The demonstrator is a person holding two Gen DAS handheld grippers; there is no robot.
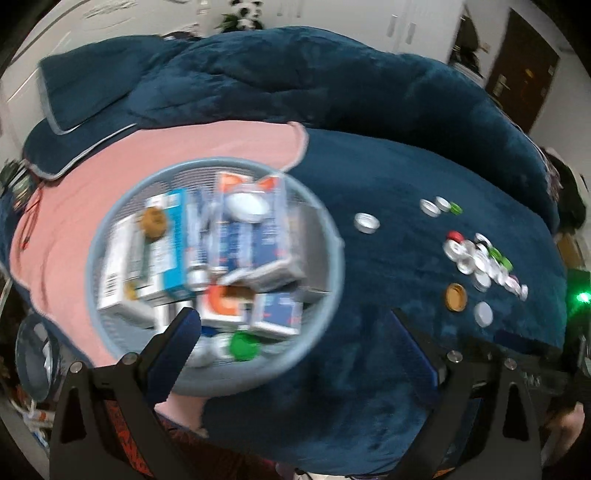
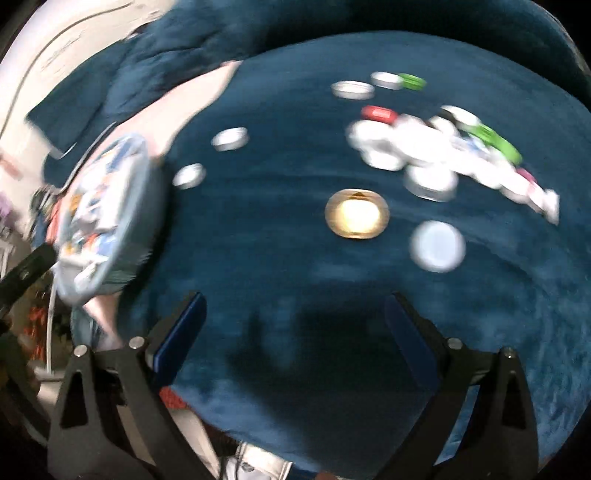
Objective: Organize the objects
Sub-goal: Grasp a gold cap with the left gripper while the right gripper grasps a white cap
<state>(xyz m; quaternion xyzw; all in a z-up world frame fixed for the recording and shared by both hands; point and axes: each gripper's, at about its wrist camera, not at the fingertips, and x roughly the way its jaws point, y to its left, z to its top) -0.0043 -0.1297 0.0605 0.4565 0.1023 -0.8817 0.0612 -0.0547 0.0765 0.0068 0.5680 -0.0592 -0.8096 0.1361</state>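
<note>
A round light-blue mesh basket (image 1: 332, 236) sits on a pink cloth (image 1: 74, 221), filled with several small boxes, a green cap and vials. My left gripper (image 1: 295, 325) hangs open over the basket's near rim, nothing between its fingers. On the blue blanket (image 1: 388, 277) lie several loose lids: a gold lid (image 1: 455, 296), a white lid (image 1: 483, 314) and a pile of silver, red and green caps (image 1: 480, 258). In the right wrist view my right gripper (image 2: 295, 314) is open above bare blanket, short of the gold lid (image 2: 357, 213) and white lid (image 2: 437, 245). The basket (image 2: 147, 206) shows blurred at left.
A bunched blue quilt (image 1: 295, 81) and pillow (image 1: 85, 92) lie behind the basket. White cupboards (image 1: 402, 26) and a dark door (image 1: 524, 74) stand beyond the bed. Clutter sits off the bed's left edge (image 1: 33, 354). A green light (image 1: 581, 296) glows at right.
</note>
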